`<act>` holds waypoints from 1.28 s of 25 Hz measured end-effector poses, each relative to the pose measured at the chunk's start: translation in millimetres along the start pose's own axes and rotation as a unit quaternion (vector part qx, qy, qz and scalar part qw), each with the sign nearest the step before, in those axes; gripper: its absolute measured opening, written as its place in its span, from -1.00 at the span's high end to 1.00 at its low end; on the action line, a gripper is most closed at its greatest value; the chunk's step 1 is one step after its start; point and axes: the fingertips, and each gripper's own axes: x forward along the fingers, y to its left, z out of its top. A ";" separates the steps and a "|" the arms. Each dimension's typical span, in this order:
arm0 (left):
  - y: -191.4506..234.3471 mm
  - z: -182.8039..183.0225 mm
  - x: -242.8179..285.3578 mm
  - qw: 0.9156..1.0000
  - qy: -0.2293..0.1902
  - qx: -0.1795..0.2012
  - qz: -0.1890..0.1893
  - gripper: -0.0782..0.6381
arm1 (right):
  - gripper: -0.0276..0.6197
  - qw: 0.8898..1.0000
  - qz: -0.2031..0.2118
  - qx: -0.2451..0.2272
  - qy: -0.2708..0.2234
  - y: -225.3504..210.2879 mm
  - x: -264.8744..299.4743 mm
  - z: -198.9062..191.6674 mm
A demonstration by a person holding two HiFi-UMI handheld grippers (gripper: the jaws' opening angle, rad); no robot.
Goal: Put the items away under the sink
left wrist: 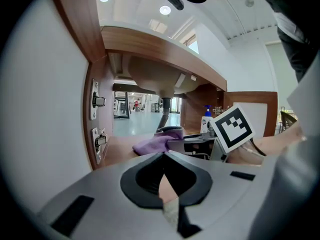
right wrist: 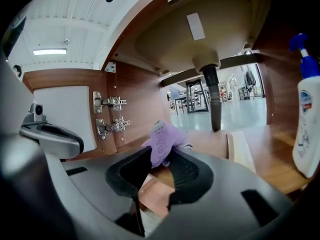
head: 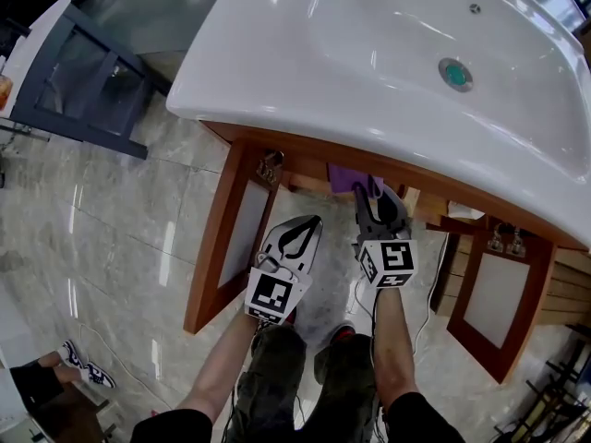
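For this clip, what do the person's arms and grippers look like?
The left gripper and right gripper have pale grey shells and black claw linings, each with a white cube bearing black square markers. The forearms are bare, with black sleeves above the elbows.

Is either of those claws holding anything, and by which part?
The right gripper pinches the purple cloth by its near end; the left gripper is shut, empty.

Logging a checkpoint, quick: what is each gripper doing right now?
Left gripper: closed, nothing in it.
Right gripper: closed on the purple cloth.
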 end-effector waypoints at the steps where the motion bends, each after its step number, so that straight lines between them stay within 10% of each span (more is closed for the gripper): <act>1: 0.5 -0.1 0.3 1.000 0.000 0.000 0.000 0.76 | 0.58 1.000 -0.002 0.001 0.001 -0.3 1.7 0.1; 14: -1.1 -4.9 -3.0 1.000 -0.003 0.000 0.001 0.76 | 0.12 0.999 -0.035 -0.014 0.007 -12.5 -3.4 0.5; 32: -15.4 4.2 -25.9 1.000 -0.011 -0.001 -0.003 0.76 | 0.10 0.998 -0.050 -0.022 -0.002 -8.5 -36.8 16.8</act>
